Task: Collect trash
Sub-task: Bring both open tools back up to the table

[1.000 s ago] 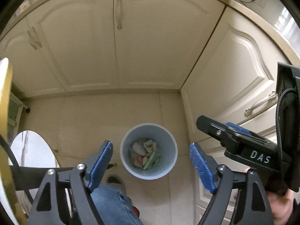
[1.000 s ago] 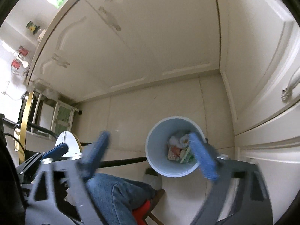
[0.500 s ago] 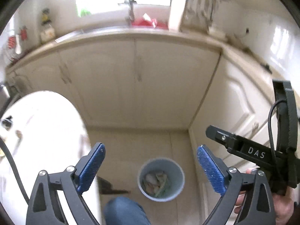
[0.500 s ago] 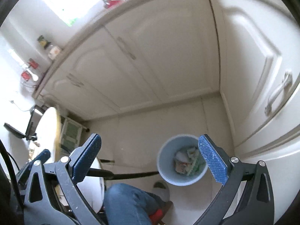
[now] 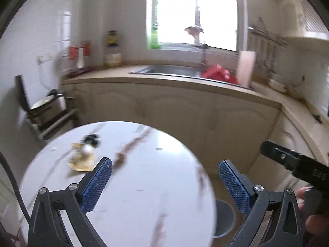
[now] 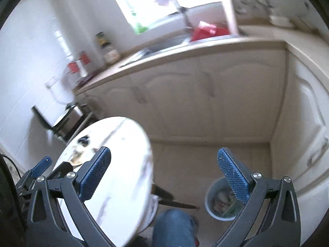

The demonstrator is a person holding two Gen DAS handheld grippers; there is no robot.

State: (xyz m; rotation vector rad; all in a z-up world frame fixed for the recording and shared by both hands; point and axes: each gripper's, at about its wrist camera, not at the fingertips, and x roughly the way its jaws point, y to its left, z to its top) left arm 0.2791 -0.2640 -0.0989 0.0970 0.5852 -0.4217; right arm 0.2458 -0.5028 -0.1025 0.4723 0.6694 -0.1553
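Both views have swung up from bin point(image 6: 223, 200) to marble table point(image 5: 144, 185); lettering unreadable.

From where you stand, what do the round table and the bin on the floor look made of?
Round table: looks like polished white marble or an imitation, with dark veins and a glossy sheen. Bin: probably plastic, a smooth, matt, pale blue-grey wall; too blurred to be sure.

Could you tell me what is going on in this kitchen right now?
A person holds the left gripper and right gripper, both open and empty; the left's jaws have just been opening. Crumpled trash lies on the round marble table, and the bin on the floor already holds wrappers.
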